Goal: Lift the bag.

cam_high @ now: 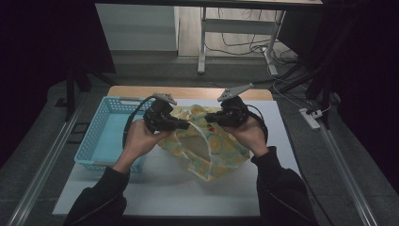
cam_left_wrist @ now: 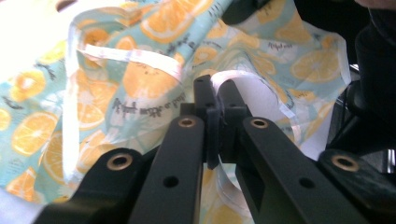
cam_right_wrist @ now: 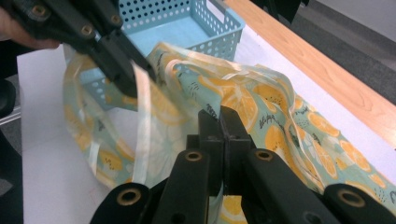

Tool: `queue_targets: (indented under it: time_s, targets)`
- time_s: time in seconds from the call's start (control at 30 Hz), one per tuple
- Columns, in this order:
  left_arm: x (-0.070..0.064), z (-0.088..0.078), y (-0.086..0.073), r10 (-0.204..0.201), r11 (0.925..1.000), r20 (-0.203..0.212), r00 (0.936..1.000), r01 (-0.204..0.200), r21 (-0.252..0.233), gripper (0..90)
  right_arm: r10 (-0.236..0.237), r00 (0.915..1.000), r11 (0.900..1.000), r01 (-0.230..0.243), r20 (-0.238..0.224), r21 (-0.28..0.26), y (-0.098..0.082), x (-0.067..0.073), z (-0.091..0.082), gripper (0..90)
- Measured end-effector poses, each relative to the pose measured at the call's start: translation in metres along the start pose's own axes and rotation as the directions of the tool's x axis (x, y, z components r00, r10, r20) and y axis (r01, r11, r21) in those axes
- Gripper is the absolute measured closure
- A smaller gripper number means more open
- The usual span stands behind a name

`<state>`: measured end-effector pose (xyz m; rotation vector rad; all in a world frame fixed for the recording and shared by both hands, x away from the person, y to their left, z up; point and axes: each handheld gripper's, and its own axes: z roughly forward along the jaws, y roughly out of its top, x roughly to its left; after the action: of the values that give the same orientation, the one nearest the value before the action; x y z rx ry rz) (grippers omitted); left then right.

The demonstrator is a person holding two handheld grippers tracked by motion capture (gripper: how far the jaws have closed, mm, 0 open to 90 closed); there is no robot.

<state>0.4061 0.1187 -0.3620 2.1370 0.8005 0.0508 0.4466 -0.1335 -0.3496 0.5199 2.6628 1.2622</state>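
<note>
A pale teal cloth (cam_high: 214,153) printed with orange slices and edged with white bands lies bunched on the white mat (cam_high: 188,190), partly lifted between my two grippers. My left gripper (cam_high: 187,125) is shut on the cloth's left side; in the left gripper view its jaws (cam_left_wrist: 215,91) pinch a white band (cam_left_wrist: 254,95) against the printed cloth (cam_left_wrist: 140,79). My right gripper (cam_high: 210,117) is shut on the cloth's upper edge, and in the right gripper view (cam_right_wrist: 220,119) the cloth (cam_right_wrist: 261,112) drapes over the closed tips. The left gripper (cam_right_wrist: 123,70) also shows there, clamped on a band.
A light blue perforated basket (cam_high: 101,141) stands at the mat's left, close beside the left hand; its corner (cam_right_wrist: 219,28) appears behind the cloth. A wooden table edge (cam_high: 188,92) runs along the back. Cables and desk legs lie on the floor beyond.
</note>
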Motion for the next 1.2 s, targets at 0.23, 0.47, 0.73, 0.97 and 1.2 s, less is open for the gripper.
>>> queue_targets:
  time_s: [0.23,0.47,0.73,0.97,1.2]
  targets:
    - [0.008,-0.019,0.02,-0.014,0.999,-0.006,0.9999,0.014,-0.042,89.3,-0.004,0.9999,1.0,0.005,0.014,-0.02,0.012,-0.001,-0.011,89.1]
    - [0.014,-0.041,0.044,-0.016,0.9956,-0.016,0.9997,0.014,-0.093,89.4,-0.006,0.9998,0.998,0.007,0.017,-0.063,0.03,-0.002,-0.021,89.2]
    - [0.015,-0.061,0.067,-0.018,0.9896,-0.043,0.9989,0.012,-0.143,89.3,-0.027,0.9975,0.996,0.033,0.065,-0.083,0.055,-0.001,-0.035,89.2]
    - [0.015,-0.073,0.084,-0.02,0.9829,-0.068,0.9975,0.008,-0.184,89.3,-0.025,0.9958,0.993,0.035,0.089,-0.112,0.07,-0.001,-0.048,89.2]
    - [0.013,-0.08,0.099,-0.018,0.9766,-0.1,0.9948,-0.004,-0.215,89.3,-0.019,0.992,0.992,0.035,0.124,-0.125,0.08,-0.005,-0.058,89.2]
